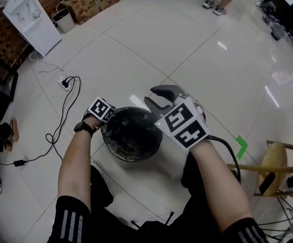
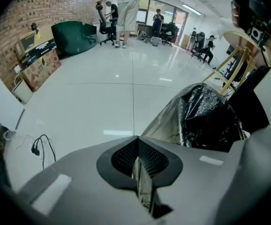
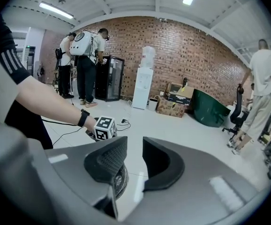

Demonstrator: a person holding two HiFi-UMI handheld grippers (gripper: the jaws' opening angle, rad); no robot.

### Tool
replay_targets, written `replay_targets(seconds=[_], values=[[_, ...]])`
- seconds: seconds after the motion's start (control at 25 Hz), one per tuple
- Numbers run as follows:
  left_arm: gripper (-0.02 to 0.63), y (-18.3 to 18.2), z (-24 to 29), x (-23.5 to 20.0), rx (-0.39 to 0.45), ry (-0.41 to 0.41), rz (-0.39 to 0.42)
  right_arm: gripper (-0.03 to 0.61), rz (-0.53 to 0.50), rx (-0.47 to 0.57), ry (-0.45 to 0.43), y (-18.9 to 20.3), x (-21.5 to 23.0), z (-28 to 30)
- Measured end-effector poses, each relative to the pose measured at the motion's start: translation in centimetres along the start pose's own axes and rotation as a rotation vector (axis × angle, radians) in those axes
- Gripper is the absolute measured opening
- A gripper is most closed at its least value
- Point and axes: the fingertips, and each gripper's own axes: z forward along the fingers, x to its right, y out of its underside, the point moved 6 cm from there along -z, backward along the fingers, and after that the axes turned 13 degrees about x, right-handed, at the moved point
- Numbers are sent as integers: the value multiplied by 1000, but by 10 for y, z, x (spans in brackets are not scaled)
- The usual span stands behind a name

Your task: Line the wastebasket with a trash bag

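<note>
By wastebasket [image 1: 120, 155]: left hand-held gripper [image 2: 137, 144] on trash bag [image 2: 206, 116] (edge, probably)

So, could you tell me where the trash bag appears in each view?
Head view: trash bag at centre, lining the wastebasket.
Left gripper view: right of centre, its film pinched in the left gripper's claw.
Right gripper view: a sliver low, below the right gripper's open claw.
Shared landmark: the cardboard box.

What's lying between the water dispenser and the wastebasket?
A white power strip with black cables plugged in lies between the water dispenser and the wastebasket; the head view shows it.
</note>
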Motion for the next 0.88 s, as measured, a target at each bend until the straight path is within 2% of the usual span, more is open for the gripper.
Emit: replay_targets(seconds=[0.12,0.2,0.36,0.44,0.56,0.64,0.76,0.88], values=[[33,0,-1,-6,19,-37,2,115,-22,12,13,-5,-1,1],[72,-3,-10,-17,41,-132,53,115,-20,24,15,-7,-1,3],[123,-22,-46,-40,159,-335,118,115,-7,56,10,-10,0,3],[160,-31,-71,-46,200,-384,131,115,-3,64,2,-10,-1,2],[160,-53,-109,-30,267,-360,154,112,11,73,-12,-11,0,1],[160,-64,-132,-9,286,-345,202,103,25,82,-19,-12,-1,0],[160,-74,-166,33,329,-306,239,22,27,84,-33,-14,-6,-3],[160,-80,-196,80,366,-278,288,8,13,65,-72,-13,-16,-4]])
